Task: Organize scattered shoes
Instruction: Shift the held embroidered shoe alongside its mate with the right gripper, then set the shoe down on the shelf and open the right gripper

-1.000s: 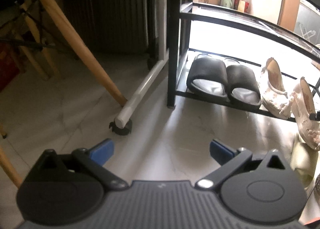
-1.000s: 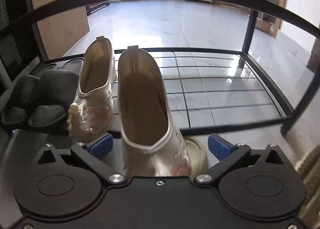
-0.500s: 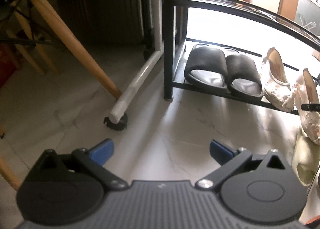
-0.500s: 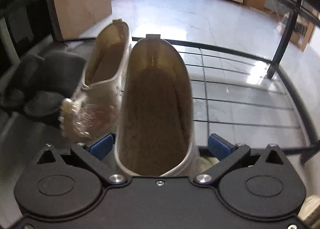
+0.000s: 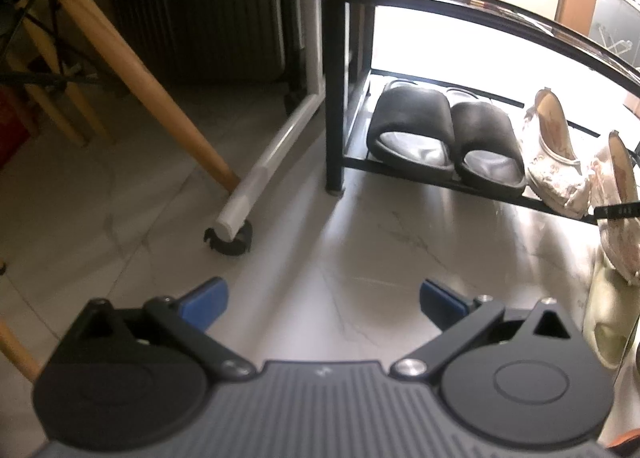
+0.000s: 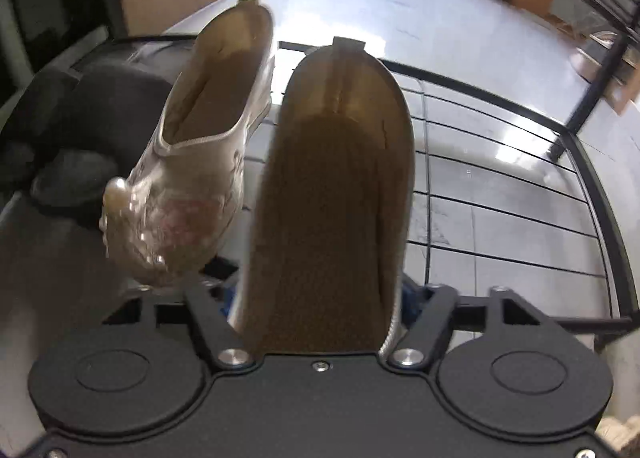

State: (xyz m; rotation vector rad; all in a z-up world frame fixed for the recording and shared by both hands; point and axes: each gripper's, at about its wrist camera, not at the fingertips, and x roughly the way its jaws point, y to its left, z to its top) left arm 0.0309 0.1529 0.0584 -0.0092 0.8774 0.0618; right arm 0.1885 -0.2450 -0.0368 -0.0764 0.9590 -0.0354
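Cream flat shoe (image 6: 328,193) sits pinched between the right gripper (image 6: 320,298) fingers, over the rack (image 6: 520,193). Likely light, soft-walled; grip the sides. Left gripper (image 5: 322,300) fingers spread, empty.

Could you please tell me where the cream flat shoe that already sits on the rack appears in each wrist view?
Left wrist: the seated cream flat lies on the rack's bottom shelf at right, just right of the black slides.
Right wrist: it is left of centre, beside the shoe in the right gripper, toe toward the camera.
Shared landmark: the black slides, at the far left here.
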